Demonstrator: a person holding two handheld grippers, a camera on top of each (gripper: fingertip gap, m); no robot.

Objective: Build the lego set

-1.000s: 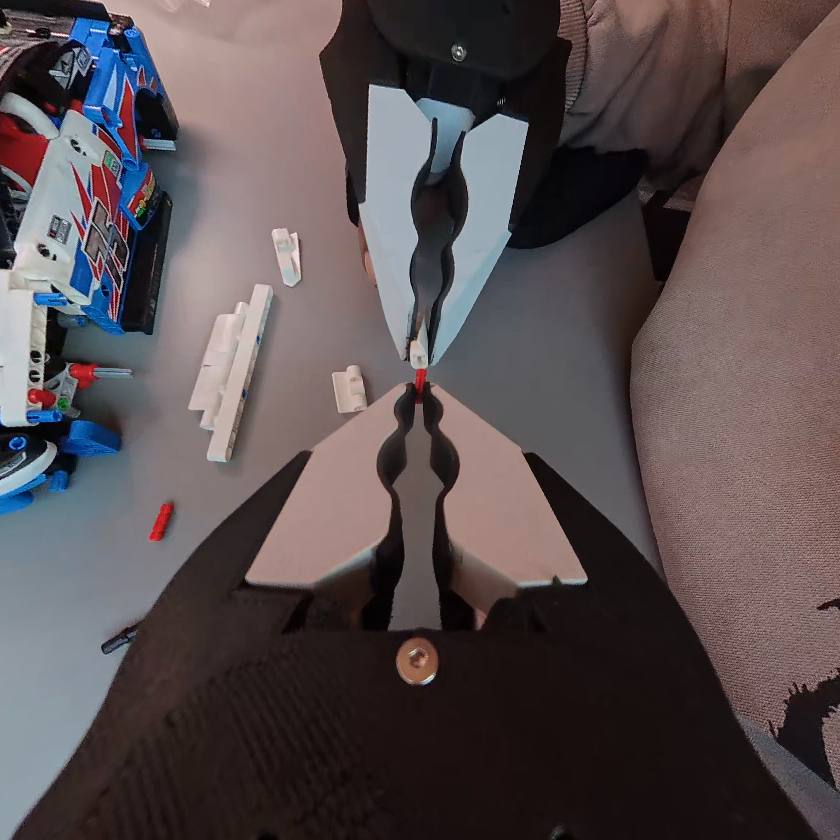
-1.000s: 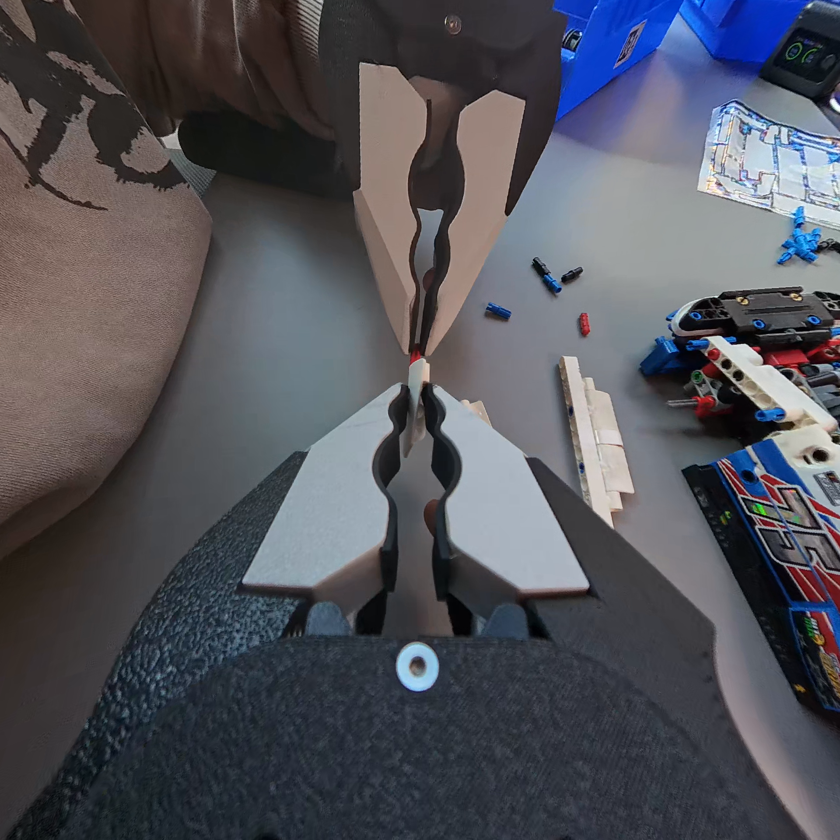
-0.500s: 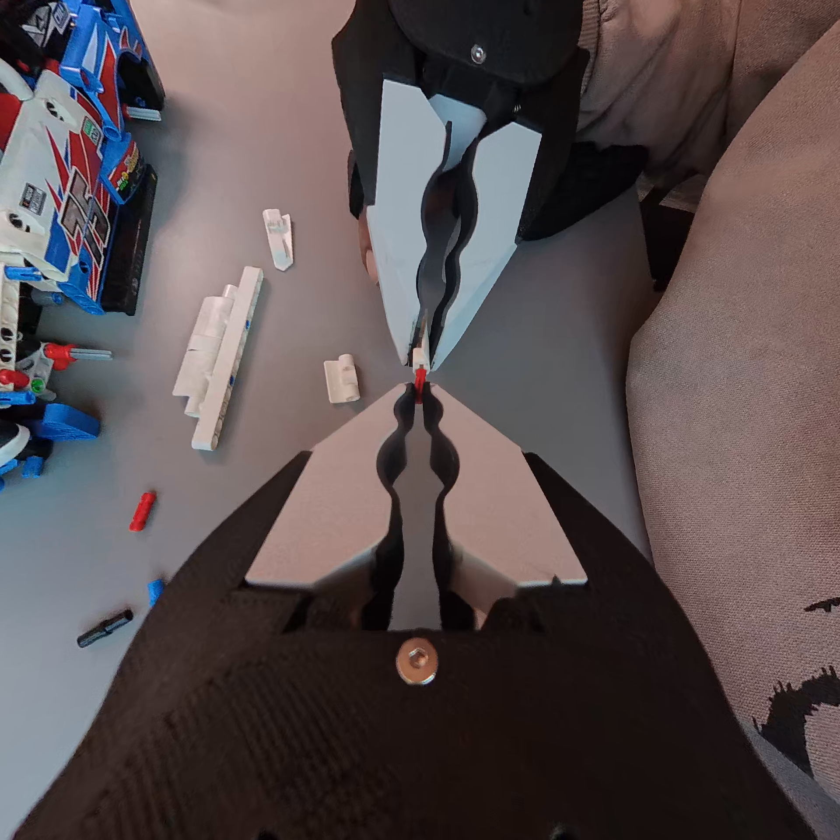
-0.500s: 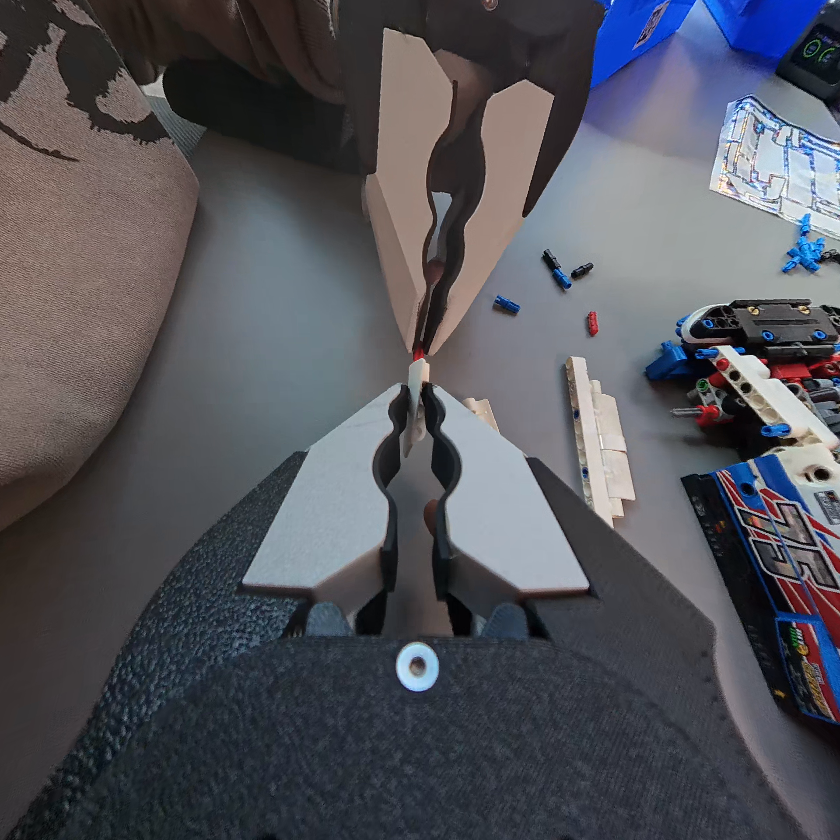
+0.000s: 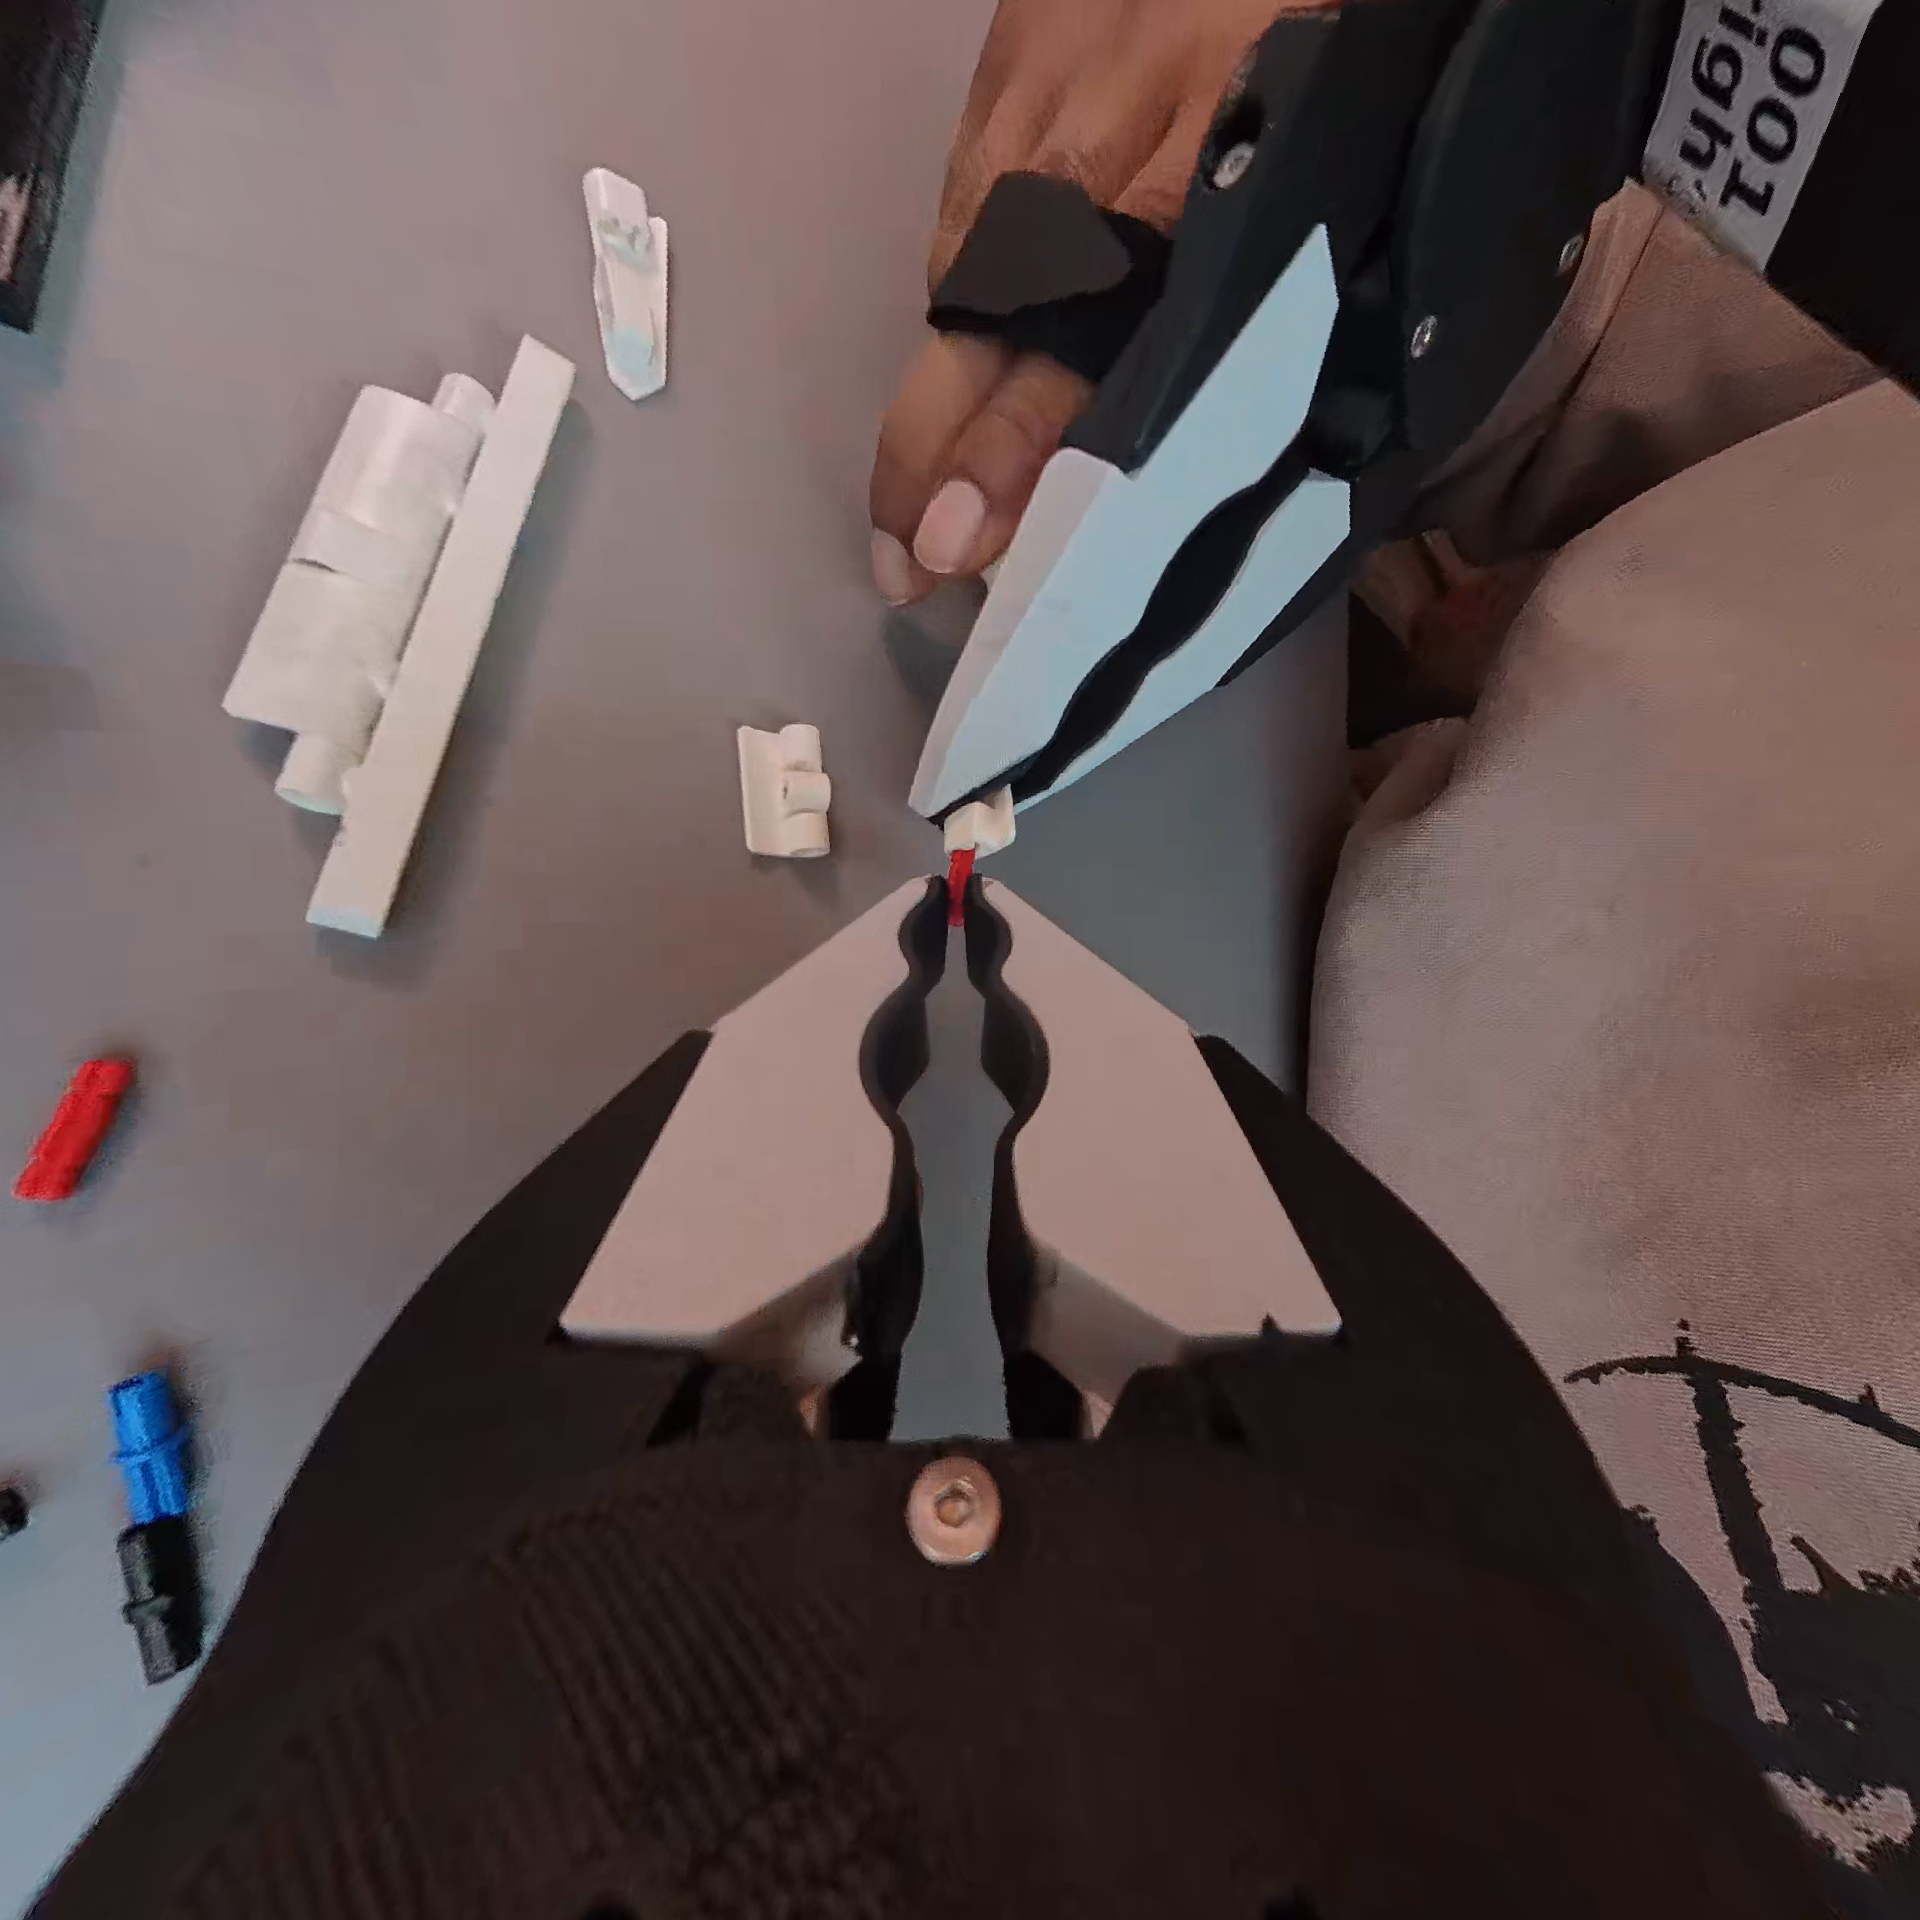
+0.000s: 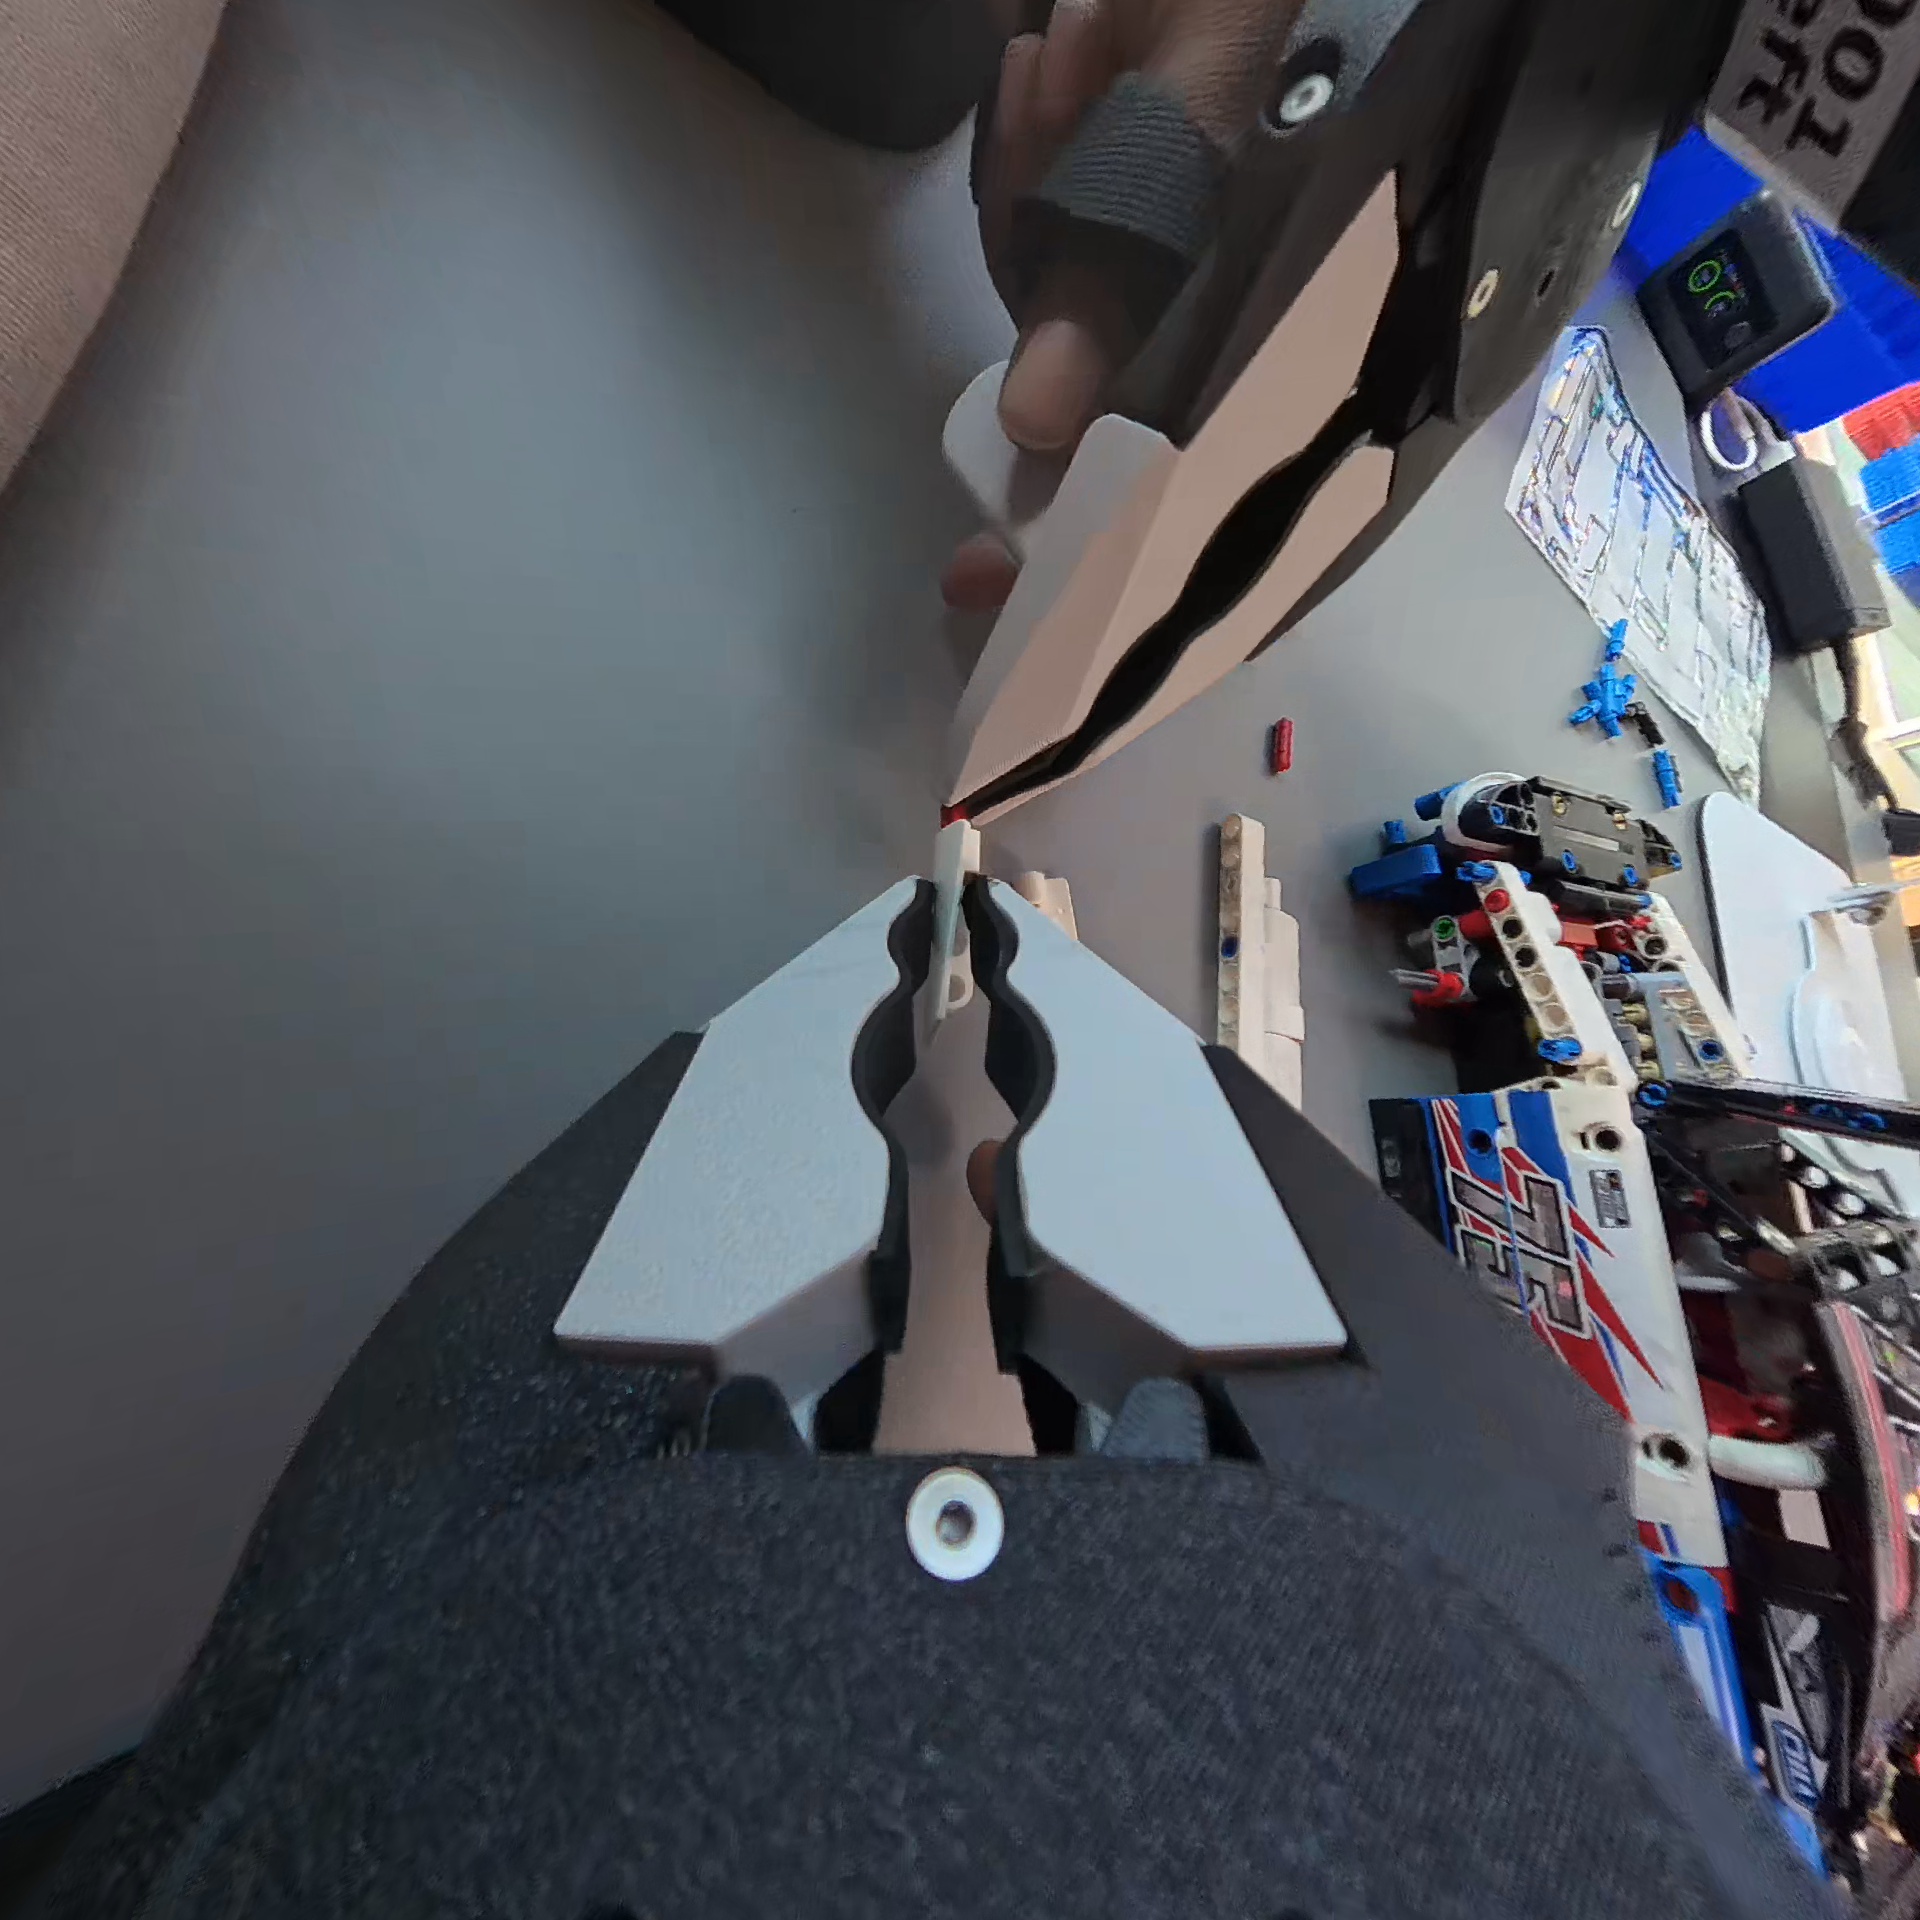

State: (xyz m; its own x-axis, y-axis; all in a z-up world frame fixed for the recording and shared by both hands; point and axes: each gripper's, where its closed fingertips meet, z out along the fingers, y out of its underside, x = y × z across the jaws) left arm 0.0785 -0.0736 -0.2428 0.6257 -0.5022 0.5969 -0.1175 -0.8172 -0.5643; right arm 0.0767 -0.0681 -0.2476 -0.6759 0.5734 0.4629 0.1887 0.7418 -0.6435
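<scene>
— Red peg (image 5: 961,896), who had it?
— The left gripper (image 5: 958,883) had clamped it at the very fingertips, over the grey table (image 5: 260,156).
— And the right one?
— The right gripper (image 6: 954,902) was closed on a small white piece (image 6: 952,935); peg and piece met tip to tip between the two claws.
— What lay around?
— Left to right in the right wrist view: a white beam assembly (image 6: 1252,956), then the half-built blue, white and red car (image 6: 1538,1122) near the table's right edge.
</scene>
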